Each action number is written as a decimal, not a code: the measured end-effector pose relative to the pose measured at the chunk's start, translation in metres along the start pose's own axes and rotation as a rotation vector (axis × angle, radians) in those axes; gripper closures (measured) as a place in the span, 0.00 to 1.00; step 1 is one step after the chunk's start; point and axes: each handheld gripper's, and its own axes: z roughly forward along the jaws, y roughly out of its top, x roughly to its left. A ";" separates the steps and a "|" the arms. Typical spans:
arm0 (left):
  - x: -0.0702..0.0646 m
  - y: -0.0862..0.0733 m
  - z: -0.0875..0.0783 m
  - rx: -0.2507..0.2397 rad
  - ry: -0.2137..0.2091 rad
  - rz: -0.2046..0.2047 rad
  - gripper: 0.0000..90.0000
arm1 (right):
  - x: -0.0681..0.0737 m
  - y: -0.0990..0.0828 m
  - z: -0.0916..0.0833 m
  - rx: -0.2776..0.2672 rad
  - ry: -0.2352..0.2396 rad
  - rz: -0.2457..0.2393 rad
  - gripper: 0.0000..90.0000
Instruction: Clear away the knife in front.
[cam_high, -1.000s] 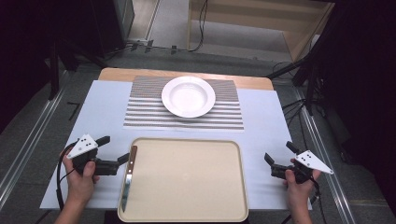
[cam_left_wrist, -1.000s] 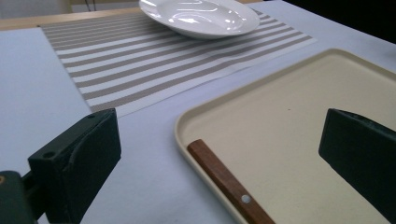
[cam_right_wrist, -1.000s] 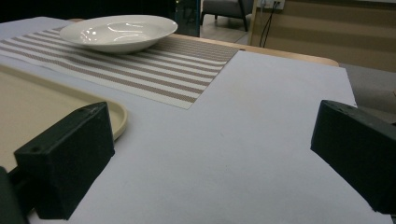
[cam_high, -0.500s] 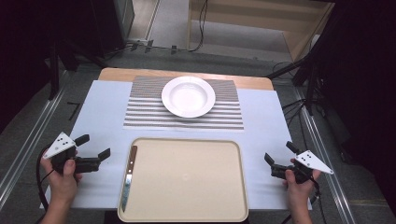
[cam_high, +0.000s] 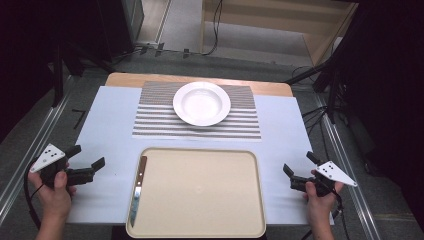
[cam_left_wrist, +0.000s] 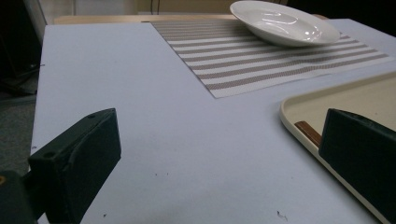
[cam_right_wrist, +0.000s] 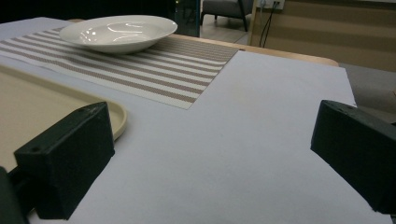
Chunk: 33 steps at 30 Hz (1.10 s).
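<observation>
Barely begun: both grippers empty beside the tray.
Left gripper (cam_high: 86, 167) and right gripper (cam_high: 298, 169) hover wide open above the counter (cam_high: 110, 130); the knife (cam_high: 137, 191) lies untouched along the tray's (cam_high: 200, 227) left edge, the plate (cam_high: 201, 103) empty.

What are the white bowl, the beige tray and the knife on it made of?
White bowl: probably glazed ceramic, given glossy highlights. Beige tray: likely matte plastic, with a smooth moulded rim. Knife: shiny metal blade, brown handle, perhaps wood.
</observation>
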 end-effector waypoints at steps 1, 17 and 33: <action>0.001 0.000 0.000 -0.005 -0.002 -0.007 0.00 | 0.000 0.000 0.000 0.000 0.000 0.000 0.00; -0.005 -0.009 0.009 0.016 -0.002 0.034 0.00 | -0.001 0.000 0.000 -0.001 0.000 0.004 0.00; 0.000 -0.010 0.004 -0.030 -0.015 -0.010 0.00 | -0.002 0.000 -0.001 -0.006 -0.001 0.013 0.00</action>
